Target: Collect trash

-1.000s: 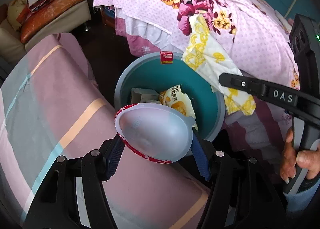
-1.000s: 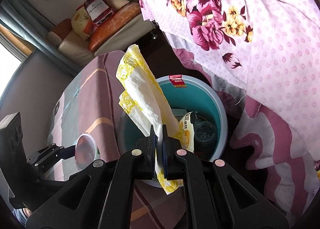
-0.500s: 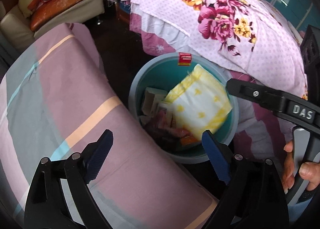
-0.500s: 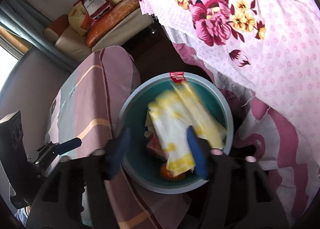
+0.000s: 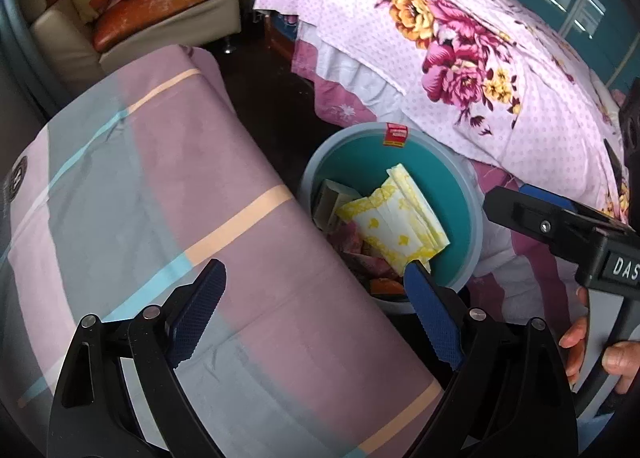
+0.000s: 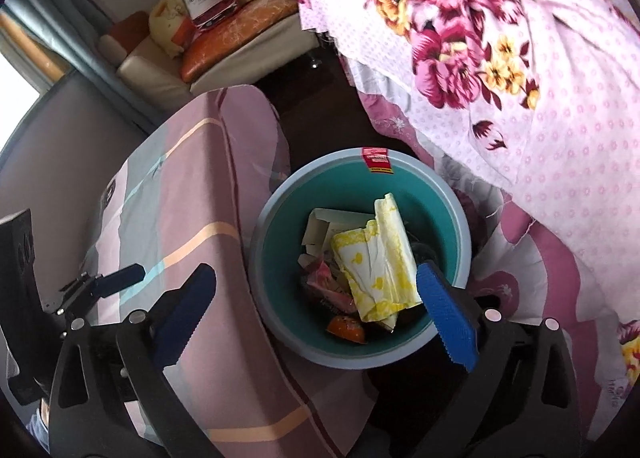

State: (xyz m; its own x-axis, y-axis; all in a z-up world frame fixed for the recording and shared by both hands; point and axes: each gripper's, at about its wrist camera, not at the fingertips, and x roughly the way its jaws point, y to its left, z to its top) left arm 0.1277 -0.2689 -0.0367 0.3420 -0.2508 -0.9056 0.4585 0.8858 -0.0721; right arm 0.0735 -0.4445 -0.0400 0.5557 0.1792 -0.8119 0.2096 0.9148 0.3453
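A round bin with a grey rim [image 5: 478,218] and teal inside stands on the dark floor between two beds; it also shows in the right wrist view [image 6: 460,210]. A yellow-and-white wrapper [image 5: 396,224] [image 6: 378,258] lies on top of the trash in it, over cardboard [image 6: 320,228], pink scraps and an orange piece [image 6: 346,329]. My left gripper [image 5: 314,310] is open and empty above the striped bed edge, left of the bin. My right gripper [image 6: 316,310] is open and empty above the bin's near side.
A pink-and-grey striped bed cover [image 5: 160,186] lies left of the bin. A floral pink quilt [image 5: 480,50] hangs at the right. A sofa with orange cushions [image 5: 160,2] and a bottle-print pillow stands at the back. The right gripper's body [image 5: 568,234] is near the bin's right side.
My left gripper opened and let go of the white cup lid; it is out of sight. My right gripper opened and dropped the yellow wrapper into the bin. Both drew back slightly.
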